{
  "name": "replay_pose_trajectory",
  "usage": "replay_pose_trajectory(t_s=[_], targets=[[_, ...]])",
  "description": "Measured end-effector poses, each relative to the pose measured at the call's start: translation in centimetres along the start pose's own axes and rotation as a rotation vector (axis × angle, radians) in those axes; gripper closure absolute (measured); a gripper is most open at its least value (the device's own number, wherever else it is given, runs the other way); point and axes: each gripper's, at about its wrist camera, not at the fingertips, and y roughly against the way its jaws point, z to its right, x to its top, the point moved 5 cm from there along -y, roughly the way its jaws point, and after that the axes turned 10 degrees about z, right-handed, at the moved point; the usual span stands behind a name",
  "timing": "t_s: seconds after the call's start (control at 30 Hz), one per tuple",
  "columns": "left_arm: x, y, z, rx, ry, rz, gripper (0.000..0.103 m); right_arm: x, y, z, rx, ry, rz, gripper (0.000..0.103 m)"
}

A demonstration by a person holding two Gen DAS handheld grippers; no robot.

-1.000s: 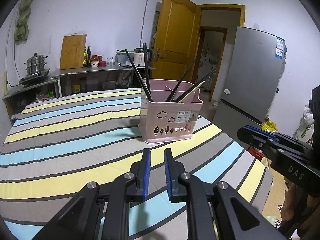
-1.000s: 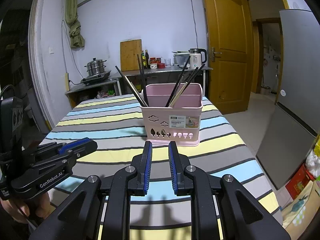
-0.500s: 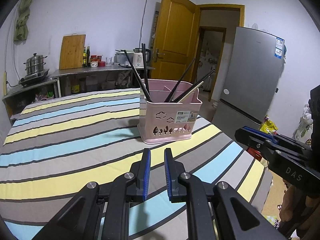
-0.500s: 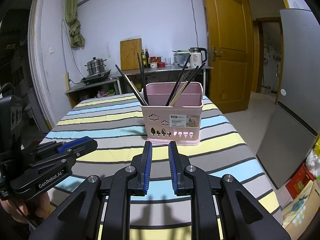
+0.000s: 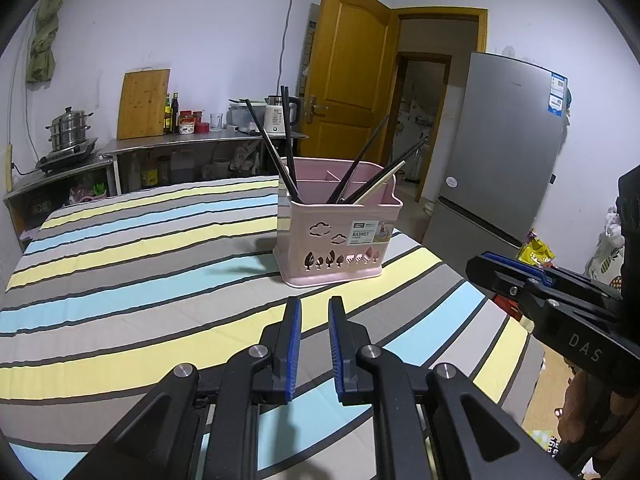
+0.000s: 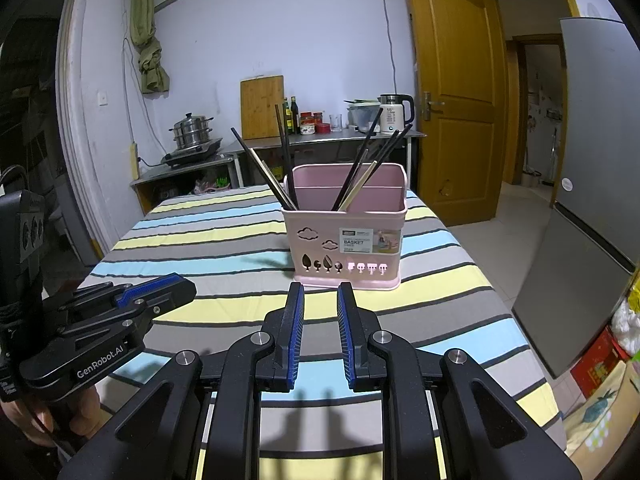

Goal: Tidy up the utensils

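A pink utensil basket (image 5: 334, 236) (image 6: 346, 240) stands on the striped tablecloth (image 5: 140, 276) (image 6: 208, 240). Several dark chopsticks (image 5: 276, 156) (image 6: 284, 156) and a pale one (image 5: 382, 184) (image 6: 358, 188) lean in its compartments. My left gripper (image 5: 314, 312) hovers over the cloth in front of the basket, slightly open and empty; it also shows in the right wrist view (image 6: 160, 292). My right gripper (image 6: 320, 296) is slightly open and empty, just short of the basket; it also shows in the left wrist view (image 5: 500, 268).
A steel counter (image 6: 320, 140) at the back wall holds a kettle (image 6: 394, 118), bottles, a cutting board (image 6: 262, 106) and a steamer pot (image 6: 192, 132). A grey fridge (image 5: 508, 148) stands right of the table, beside a wooden door (image 6: 456, 112).
Both grippers have stayed nearly still; the views shift only very slightly. The jaw gaps look the same.
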Motion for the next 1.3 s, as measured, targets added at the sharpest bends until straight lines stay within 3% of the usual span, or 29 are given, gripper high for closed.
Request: replay_pose_trajectory(t_s=[1.3], targets=[[-0.32,-0.05,0.6,-0.004,-0.021,-0.002,0.09,-0.2,-0.21,0.01,0.002,0.0,-0.01,0.086]])
